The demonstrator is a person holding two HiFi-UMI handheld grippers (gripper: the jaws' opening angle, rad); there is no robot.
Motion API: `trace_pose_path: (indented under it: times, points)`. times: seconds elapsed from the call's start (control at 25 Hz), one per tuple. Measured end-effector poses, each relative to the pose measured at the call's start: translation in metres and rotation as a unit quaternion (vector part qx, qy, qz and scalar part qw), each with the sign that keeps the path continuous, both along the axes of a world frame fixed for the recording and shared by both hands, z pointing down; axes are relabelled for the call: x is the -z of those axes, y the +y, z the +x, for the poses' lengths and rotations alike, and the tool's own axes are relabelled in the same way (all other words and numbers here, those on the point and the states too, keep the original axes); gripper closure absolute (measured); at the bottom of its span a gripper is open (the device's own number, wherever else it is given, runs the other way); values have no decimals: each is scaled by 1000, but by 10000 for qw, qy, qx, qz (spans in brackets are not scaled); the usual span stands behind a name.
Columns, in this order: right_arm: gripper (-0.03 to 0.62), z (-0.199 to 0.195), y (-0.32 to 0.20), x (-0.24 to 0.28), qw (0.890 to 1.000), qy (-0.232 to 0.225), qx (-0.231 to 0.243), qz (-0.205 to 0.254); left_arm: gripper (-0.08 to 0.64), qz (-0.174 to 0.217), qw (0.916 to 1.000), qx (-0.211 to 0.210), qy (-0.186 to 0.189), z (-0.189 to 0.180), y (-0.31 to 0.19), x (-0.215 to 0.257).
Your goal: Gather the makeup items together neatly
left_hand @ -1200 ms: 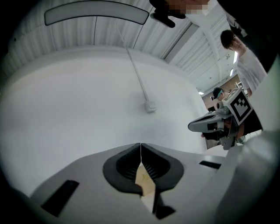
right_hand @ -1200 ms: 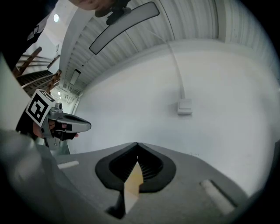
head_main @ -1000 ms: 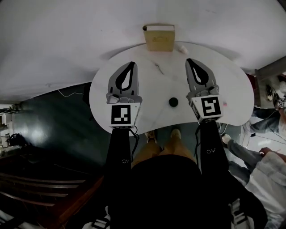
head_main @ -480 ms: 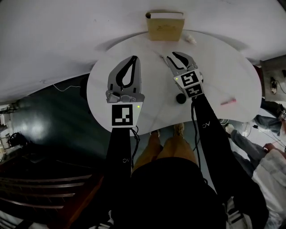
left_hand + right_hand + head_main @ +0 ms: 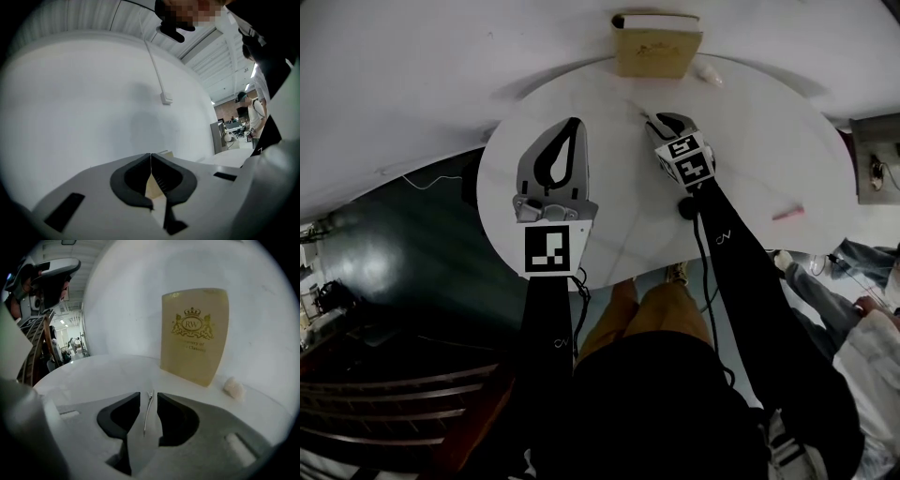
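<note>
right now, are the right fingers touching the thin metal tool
Apart. The right gripper view shows the thin metal tool between the right gripper's fingers, which have just been opening, a gap on each side.

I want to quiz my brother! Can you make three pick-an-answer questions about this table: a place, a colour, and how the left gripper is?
1. Where is the tan box? A. at the table's far edge, by the wall; B. on the floor; C. at the near edge.
2. What colour is the small stick at the table's right? A. green; B. pink; C. blue.
3. How are the left gripper's jaws? A. wide apart; B. around the box; C. shut together.
Answers: 1 A, it stands farthest from the person; 2 B, pink on the white top; 3 C, the tips meet.
</note>
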State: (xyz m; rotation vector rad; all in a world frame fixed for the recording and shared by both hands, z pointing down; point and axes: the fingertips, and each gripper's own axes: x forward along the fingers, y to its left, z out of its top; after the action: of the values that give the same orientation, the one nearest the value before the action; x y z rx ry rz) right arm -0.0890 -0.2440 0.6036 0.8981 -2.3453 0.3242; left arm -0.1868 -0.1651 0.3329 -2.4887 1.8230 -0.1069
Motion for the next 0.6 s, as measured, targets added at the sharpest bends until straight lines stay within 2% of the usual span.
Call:
trace_pose_path:
  times: [0.24,0.32,0.48,0.6]
  points:
    - [492,2,-1,-21,9993,274,-22,-248,550,-46,10000,-3,-33,-7,-8,-8]
    - [497,-3,1,-22,9986,447,148,-259,550,-38,10000,0,-45,-8,-10,-8]
    - [577,-10,3,-23,9972,583,374,-278,551,6,10000,2,-9,-7,-14,-8]
    - [577,-8,3,-24,9971,613,356,-281,549,33,10000,-28,3,-4,-14,-7]
